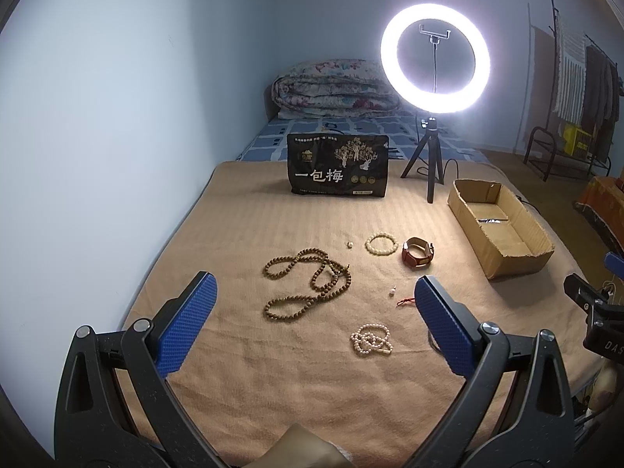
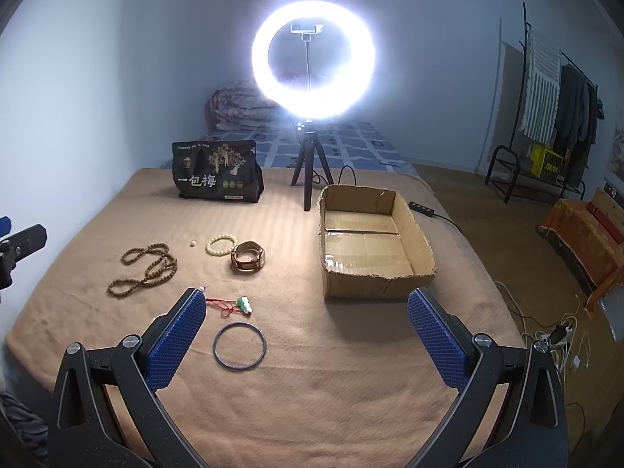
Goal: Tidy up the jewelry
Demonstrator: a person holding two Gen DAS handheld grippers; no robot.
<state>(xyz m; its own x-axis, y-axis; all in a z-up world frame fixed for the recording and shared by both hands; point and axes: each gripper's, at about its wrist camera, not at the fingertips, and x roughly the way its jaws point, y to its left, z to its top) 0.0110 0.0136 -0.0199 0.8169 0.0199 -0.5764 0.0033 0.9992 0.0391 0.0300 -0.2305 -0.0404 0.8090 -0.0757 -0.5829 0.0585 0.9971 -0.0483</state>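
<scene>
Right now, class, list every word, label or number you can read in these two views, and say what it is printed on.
"一包梅": large pale characters on the black pouch standing at the back of the tan blanket.
"DAS": letters, cut off at the picture's edge, on the right tool in the left view.
Small print along the pouch's top edge and bottom label: too small to read.
Yellow crate markings: blurred.

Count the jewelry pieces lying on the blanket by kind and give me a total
Bead strands: 2, a long brown bead strand and a pearl strand
Bracelets and bangles: 2, a cream bead bracelet and a dark bangle
Watches: 1, a brown-strap watch
Pendants: 1, a green pendant on red cord
Small loose pieces: 2, a loose bead and a tiny charm
Total: 8
</scene>
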